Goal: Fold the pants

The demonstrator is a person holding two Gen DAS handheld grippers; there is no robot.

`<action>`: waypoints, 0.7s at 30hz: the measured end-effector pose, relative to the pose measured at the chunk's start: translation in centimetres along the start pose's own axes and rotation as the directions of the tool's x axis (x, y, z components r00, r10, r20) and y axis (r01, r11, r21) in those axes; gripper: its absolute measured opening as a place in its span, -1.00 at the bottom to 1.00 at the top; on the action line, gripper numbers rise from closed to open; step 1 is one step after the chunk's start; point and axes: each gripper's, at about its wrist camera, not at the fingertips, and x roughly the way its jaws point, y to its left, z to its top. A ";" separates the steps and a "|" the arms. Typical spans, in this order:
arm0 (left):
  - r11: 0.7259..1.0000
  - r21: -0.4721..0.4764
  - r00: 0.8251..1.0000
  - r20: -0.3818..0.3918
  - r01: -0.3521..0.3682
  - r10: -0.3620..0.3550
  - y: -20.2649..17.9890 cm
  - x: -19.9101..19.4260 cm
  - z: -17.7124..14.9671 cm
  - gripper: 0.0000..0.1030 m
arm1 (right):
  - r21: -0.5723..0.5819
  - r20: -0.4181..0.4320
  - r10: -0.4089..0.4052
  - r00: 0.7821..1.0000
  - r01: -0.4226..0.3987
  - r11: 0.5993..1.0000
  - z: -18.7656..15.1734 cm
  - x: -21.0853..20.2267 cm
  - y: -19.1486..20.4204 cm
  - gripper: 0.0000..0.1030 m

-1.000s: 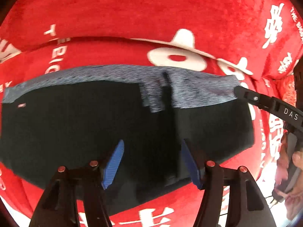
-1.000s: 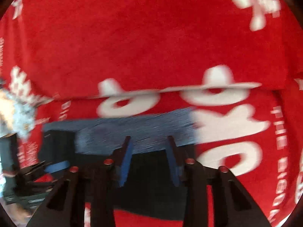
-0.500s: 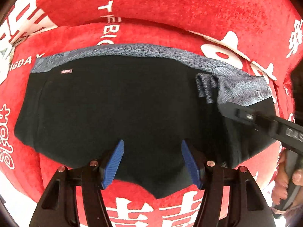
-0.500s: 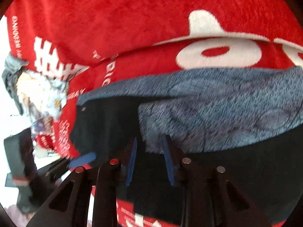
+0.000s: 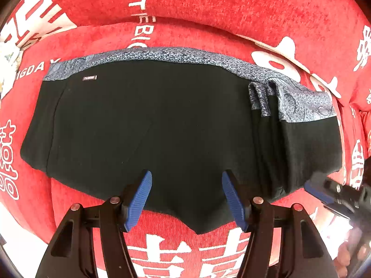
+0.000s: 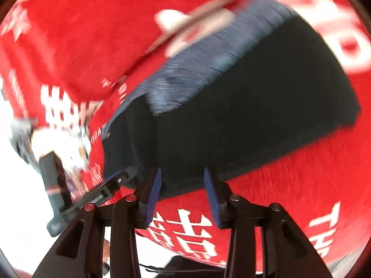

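Black pants (image 5: 150,125) with a grey patterned waistband (image 5: 176,54) lie spread on a red sofa seat; their right part is folded over in a pleat (image 5: 266,106). My left gripper (image 5: 186,197) is open and empty above the pants' near edge. My right gripper (image 6: 182,194) is open and empty at the near edge of the pants (image 6: 243,115); its view is motion-blurred. The right gripper also shows at the right edge of the left wrist view (image 5: 334,194). The left gripper shows at lower left in the right wrist view (image 6: 111,183).
The red sofa (image 5: 208,2) with white lettering has a backrest behind the pants and a front seat edge (image 5: 185,250) below. A crumpled light cloth (image 6: 58,139) lies off the sofa's left end. Pale floor (image 6: 20,208) lies beyond.
The left gripper has drawn back, so the whole pants show. The right gripper has let go of the waistband fold, opened wider and pulled back to the pants' near edge.
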 end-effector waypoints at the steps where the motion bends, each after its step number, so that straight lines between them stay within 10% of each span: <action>1: 1.000 0.004 1.000 0.003 -0.002 0.002 -0.1 0.0 -0.1 0.25 | 0.049 0.010 0.028 1.000 -0.029 0.998 0.2 0.2 -0.7 -0.20; 2: 1.000 0.007 1.000 0.006 -0.002 0.002 -0.4 0.0 0.0 0.25 | 0.104 0.027 0.062 0.998 -0.065 0.992 0.5 0.5 -1.5 -0.31; 3: 1.000 0.011 1.000 0.008 -0.002 0.002 -0.6 0.0 -0.1 0.25 | 0.128 0.037 0.079 0.996 -0.084 0.988 0.7 0.8 -1.8 -0.90; 9: 1.000 0.025 1.000 0.013 0.001 -0.001 -1.4 -0.4 -0.3 0.25 | 0.097 -0.025 0.101 0.995 -0.098 0.990 0.6 2.8 -0.7 -0.96; 14: 0.999 0.043 1.000 0.003 -0.004 0.004 -2.0 -0.2 -0.3 0.25 | -0.177 -0.001 -0.098 0.995 0.096 0.980 0.5 -0.2 2.6 -0.81; 18: 0.999 0.053 1.000 -0.013 -0.009 0.009 -2.7 0.2 -0.6 0.25 | -0.294 0.086 -0.224 0.971 0.240 0.925 1.7 -0.7 4.1 -0.09; 21: 0.998 0.062 1.000 -0.025 -0.015 0.017 -3.2 0.4 -1.0 0.25 | -0.293 0.081 -0.271 0.959 0.283 0.913 2.4 0.4 4.0 -0.08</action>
